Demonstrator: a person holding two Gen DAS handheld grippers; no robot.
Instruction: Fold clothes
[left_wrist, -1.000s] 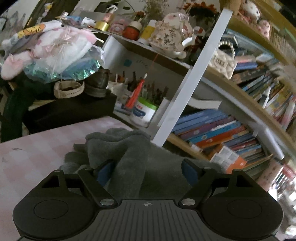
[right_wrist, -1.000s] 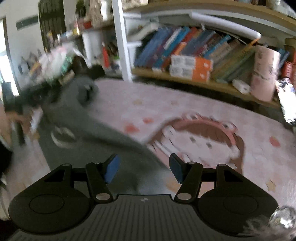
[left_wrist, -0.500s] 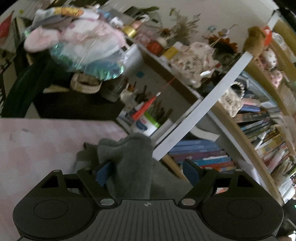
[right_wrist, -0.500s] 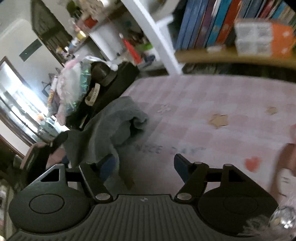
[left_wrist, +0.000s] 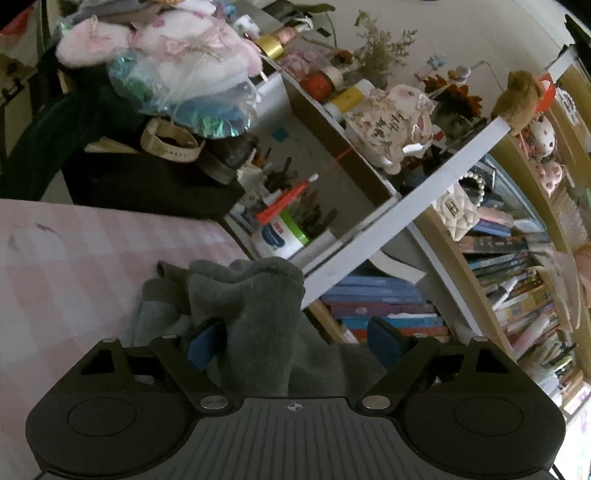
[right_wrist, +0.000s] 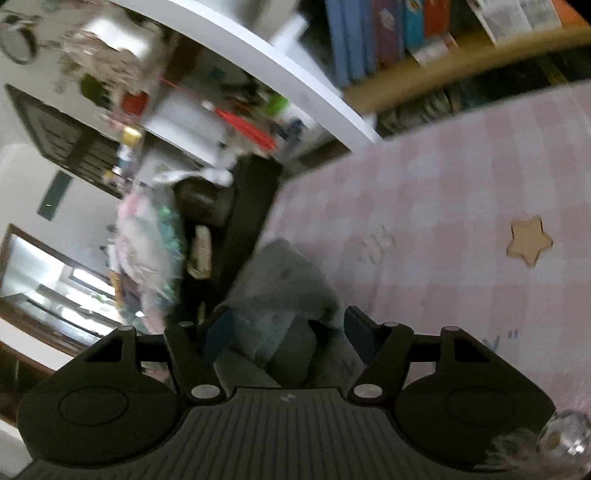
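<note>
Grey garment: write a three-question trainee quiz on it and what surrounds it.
1. True or false: the grey garment lies flat and smoothly spread on the pink checked cover.
2. Right wrist view: what shape is the tan patch on the cover? A heart, B star, C circle.
3. Left wrist view: what is stacked in rows to the right of the white post?
Key: 1 false, it is bunched up; 2 B; 3 books.

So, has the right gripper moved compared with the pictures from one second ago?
Yes. The right gripper has swung over the pink checked cloth toward the grey garment, which now bunches between its closing jaws; before, the pink cartoon print lay ahead.
</note>
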